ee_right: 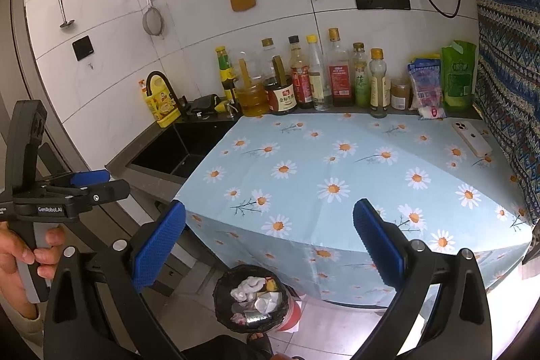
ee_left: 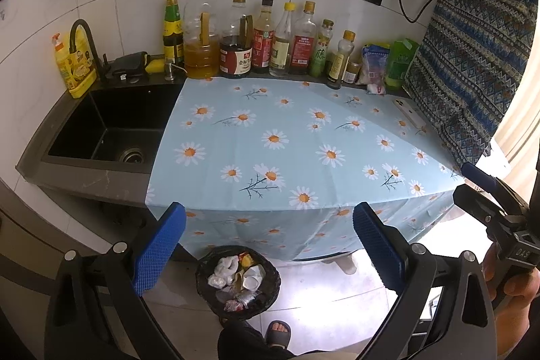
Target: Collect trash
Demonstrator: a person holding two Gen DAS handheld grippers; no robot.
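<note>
A black-lined trash bin (ee_left: 238, 282) stands on the floor in front of the counter, holding crumpled tissues, paper cups and wrappers; it also shows in the right wrist view (ee_right: 251, 297). My left gripper (ee_left: 270, 245) is open and empty, held above the bin at the counter's front edge. My right gripper (ee_right: 270, 245) is open and empty, also above the bin, to the right of the left one. The right gripper shows at the right edge of the left wrist view (ee_left: 486, 191), and the left gripper at the left of the right wrist view (ee_right: 91, 183).
The counter wears a blue daisy cloth (ee_left: 303, 140). Several sauce bottles (ee_left: 266, 36) line the back wall. A black sink (ee_left: 111, 130) is at left, a white phone (ee_right: 470, 139) at right beside a patterned cloth (ee_left: 472, 56). A sandalled foot (ee_left: 276, 331) is near the bin.
</note>
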